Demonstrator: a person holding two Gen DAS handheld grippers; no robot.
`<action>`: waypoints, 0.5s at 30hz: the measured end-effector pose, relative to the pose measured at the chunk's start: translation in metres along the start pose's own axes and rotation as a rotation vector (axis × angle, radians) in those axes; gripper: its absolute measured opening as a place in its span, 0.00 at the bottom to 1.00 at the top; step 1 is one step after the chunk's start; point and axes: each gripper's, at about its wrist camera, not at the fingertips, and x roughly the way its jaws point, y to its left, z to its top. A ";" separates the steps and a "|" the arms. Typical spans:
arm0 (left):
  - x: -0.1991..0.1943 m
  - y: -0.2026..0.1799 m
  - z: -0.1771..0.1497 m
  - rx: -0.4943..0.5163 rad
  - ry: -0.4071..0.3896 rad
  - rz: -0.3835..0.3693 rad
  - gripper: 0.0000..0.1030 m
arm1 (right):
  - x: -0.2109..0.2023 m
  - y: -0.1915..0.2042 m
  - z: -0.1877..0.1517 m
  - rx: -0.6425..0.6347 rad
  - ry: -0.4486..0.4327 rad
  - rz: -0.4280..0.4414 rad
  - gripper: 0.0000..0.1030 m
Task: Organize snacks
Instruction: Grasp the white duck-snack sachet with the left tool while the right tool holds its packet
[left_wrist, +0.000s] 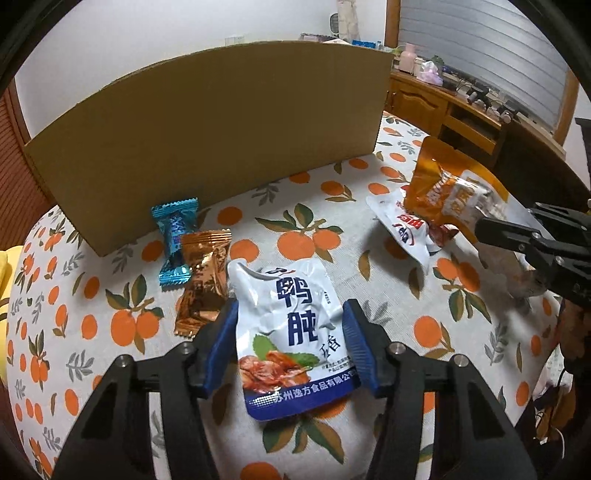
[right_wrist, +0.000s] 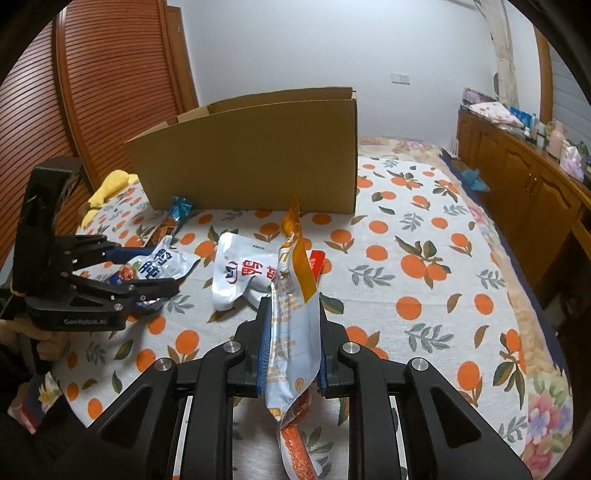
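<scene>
You are working over a bed spread with a white cloth (left_wrist: 343, 229) printed with oranges and leaves, in a room with white walls, a slatted wooden door on the left and a wooden sideboard (right_wrist: 524, 184) along the right.

Your left claw (left_wrist: 290, 343) is low over the white and blue pouch (left_wrist: 291, 328), which lies flat on the cloth at the near middle. Its blue pads (left_wrist: 221, 343) stand on either side of the pouch, close to its edges; whether they already press on it you cannot tell from here. In the right wrist view the same claw (right_wrist: 147, 269) reaches in from the left with the pouch (right_wrist: 162, 262) between its fingers.

Your right claw (right_wrist: 291, 350) is fully closed on the orange and white sachet (right_wrist: 295, 295), gripping it edge-on so that it stands upright between the pads, its top tilted to the far side and its lower end hanging below the fingers. From the left wrist view that sachet (left_wrist: 454, 199) is lifted off the cloth at the right.

Just beyond the sachet a second white pouch (right_wrist: 240, 277) lies crumpled on the cloth. To the left of the first pouch, an amber candy wrapper (left_wrist: 203, 280) lies touching a blue candy wrapper (left_wrist: 175, 240), both near the foot of the cardboard box (left_wrist: 207, 136). The box stands open-topped at the far side of the bed. A yellow cloth (right_wrist: 110, 184) lies at its far left corner.
</scene>
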 end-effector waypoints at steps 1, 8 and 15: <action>-0.002 0.000 0.000 -0.003 -0.006 -0.006 0.54 | 0.000 0.000 0.000 0.000 0.000 0.000 0.17; -0.026 0.011 -0.002 -0.029 -0.056 -0.032 0.54 | -0.002 -0.001 0.003 0.001 -0.007 -0.005 0.17; -0.047 0.013 0.002 -0.024 -0.107 -0.042 0.55 | -0.010 0.000 0.009 -0.006 -0.021 -0.005 0.17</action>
